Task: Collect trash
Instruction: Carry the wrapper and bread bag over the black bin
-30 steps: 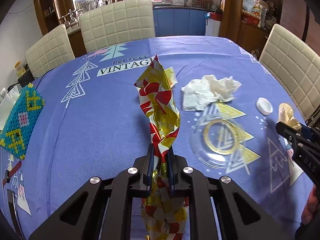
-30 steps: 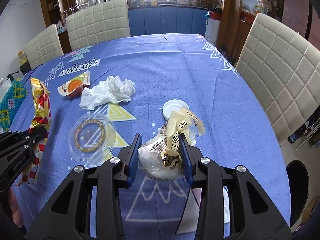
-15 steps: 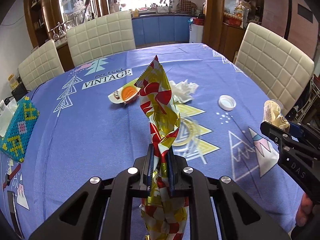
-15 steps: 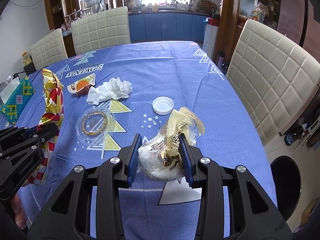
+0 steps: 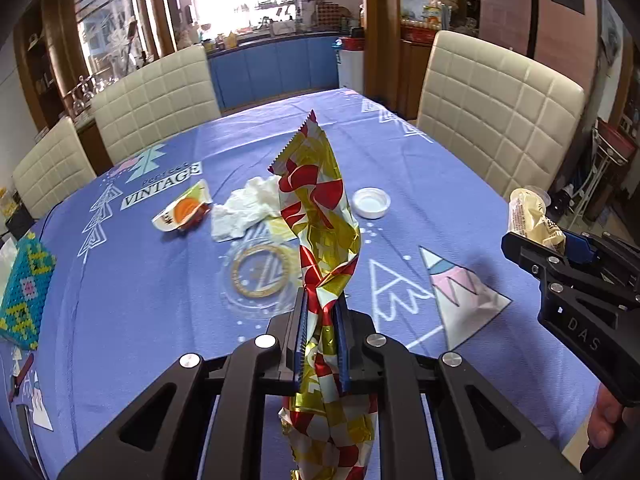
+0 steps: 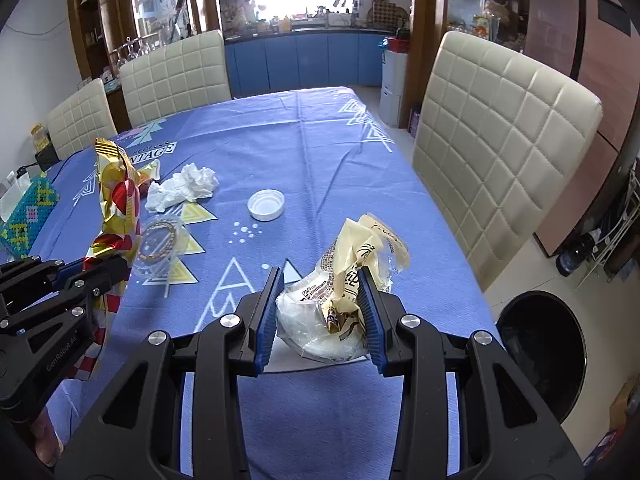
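My left gripper (image 5: pixel 319 312) is shut on a red, gold and white foil wrapper (image 5: pixel 316 208) that stands up between its fingers; it also shows in the right wrist view (image 6: pixel 116 200). My right gripper (image 6: pixel 322 284) is shut on a crumpled cream and clear plastic wrapper (image 6: pixel 344 280), seen from the side in the left wrist view (image 5: pixel 532 220). On the blue tablecloth lie a crumpled white tissue (image 6: pixel 182 188), a white cap (image 6: pixel 266 206), a clear round lid with a gold ring (image 6: pixel 160 240) and an orange-printed packet (image 5: pixel 184 212). A black bin (image 6: pixel 540 348) stands on the floor to the right of the table.
Cream padded chairs (image 6: pixel 500 140) stand around the table; one is just right of my right gripper, beside the bin. A beaded teal box (image 5: pixel 24 292) sits at the table's left edge. Cabinets and a kitchen counter are behind.
Both grippers have pulled back and swung right with their wrappers still held. The bin has come further into the right wrist view.
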The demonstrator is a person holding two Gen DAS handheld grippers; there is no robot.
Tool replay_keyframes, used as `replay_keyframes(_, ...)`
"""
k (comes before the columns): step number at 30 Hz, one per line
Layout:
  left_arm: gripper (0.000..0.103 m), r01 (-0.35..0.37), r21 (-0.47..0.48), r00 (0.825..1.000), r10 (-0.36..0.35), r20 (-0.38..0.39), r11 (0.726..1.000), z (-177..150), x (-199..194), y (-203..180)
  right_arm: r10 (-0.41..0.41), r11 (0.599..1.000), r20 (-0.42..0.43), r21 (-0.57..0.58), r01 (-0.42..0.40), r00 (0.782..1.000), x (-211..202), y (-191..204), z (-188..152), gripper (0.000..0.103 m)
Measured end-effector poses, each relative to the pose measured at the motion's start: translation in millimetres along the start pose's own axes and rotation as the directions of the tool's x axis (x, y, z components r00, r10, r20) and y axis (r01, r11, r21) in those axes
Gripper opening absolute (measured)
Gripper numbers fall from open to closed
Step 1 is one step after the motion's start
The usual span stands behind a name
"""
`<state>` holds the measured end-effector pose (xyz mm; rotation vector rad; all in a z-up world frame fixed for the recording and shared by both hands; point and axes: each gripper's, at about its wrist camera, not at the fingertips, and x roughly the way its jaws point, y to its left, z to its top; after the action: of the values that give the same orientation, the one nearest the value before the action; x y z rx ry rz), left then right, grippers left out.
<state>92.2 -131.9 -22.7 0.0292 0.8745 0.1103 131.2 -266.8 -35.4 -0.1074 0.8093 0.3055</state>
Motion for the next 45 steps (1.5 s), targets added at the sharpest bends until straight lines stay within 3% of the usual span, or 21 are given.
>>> replay_keyframes(27,0.012,0.157,0.198,0.987,-0.16,0.004,0.968,25.5,-3.3,-138.3,-0.144,0.979,0.024,0.149,0.139,0.989,-44.1,-125.3,-25.8,0.04)
replay_keyframes(45,0.012,0.278,0.345,0.953,-0.303,0.02,0.896,50.1,-7.9,-239.9,-0.304,0.916,0.043,0.287,0.279,0.952,-79.2,-211.2,-38.0,0.042)
